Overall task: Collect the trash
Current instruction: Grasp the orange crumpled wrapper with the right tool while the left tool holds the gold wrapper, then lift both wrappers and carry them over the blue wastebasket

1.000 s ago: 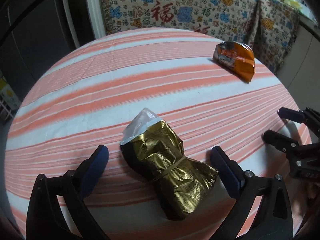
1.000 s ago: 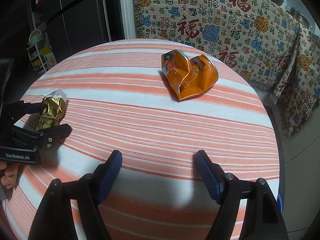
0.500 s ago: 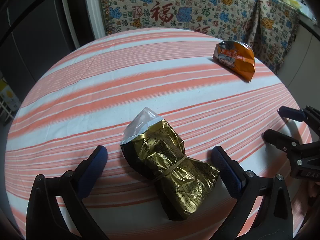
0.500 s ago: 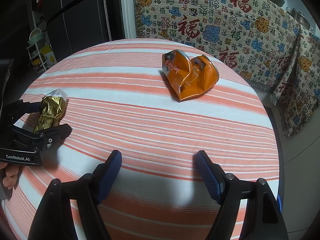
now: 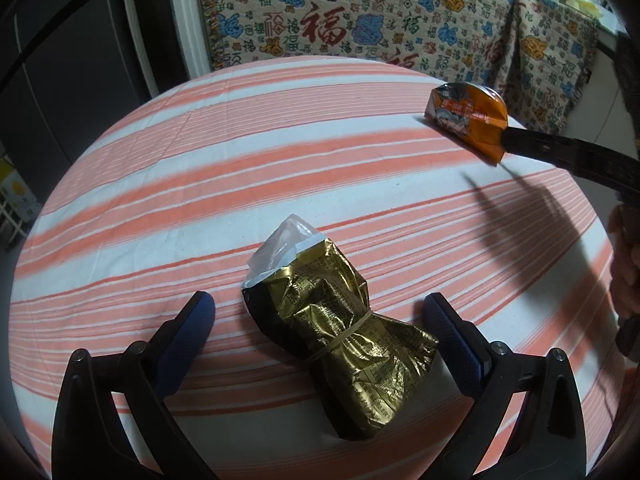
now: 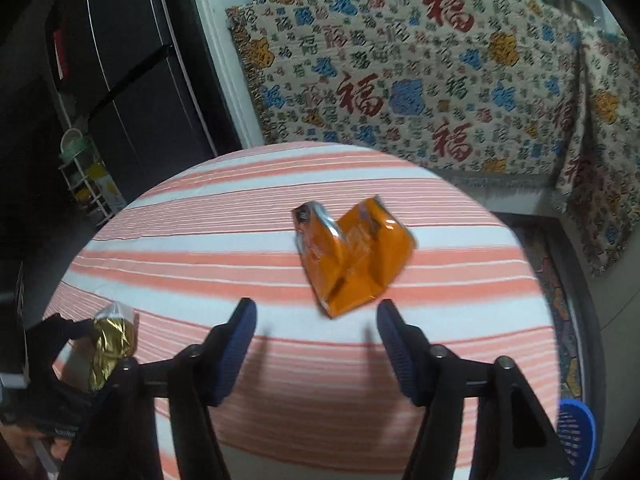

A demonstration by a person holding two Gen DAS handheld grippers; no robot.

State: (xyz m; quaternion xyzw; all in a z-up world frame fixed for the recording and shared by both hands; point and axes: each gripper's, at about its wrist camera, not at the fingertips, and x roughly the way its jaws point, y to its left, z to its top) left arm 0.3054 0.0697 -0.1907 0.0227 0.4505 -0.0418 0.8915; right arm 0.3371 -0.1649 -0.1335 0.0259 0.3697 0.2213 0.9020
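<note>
- Dim indoor light; dark vignetted corners in both fisheye views.
- Motion blur smears the orange wrapper [image 6: 354,256] in the right wrist view.
- Soft shadows fall on the striped tablecloth [image 5: 240,152].
- Glare glints off the gold foil bag [image 5: 340,336].

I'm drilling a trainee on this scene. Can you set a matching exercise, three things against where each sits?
Things:
1. gold bag
2. orange wrapper
3. blue basket

Places:
a. off the table, low at the right edge of the right wrist view
b. on the table just ahead of the right gripper, whose jaws are closing
c. on the table between the open fingers of the left gripper

Pairs: 1-c, 2-b, 3-a
</note>
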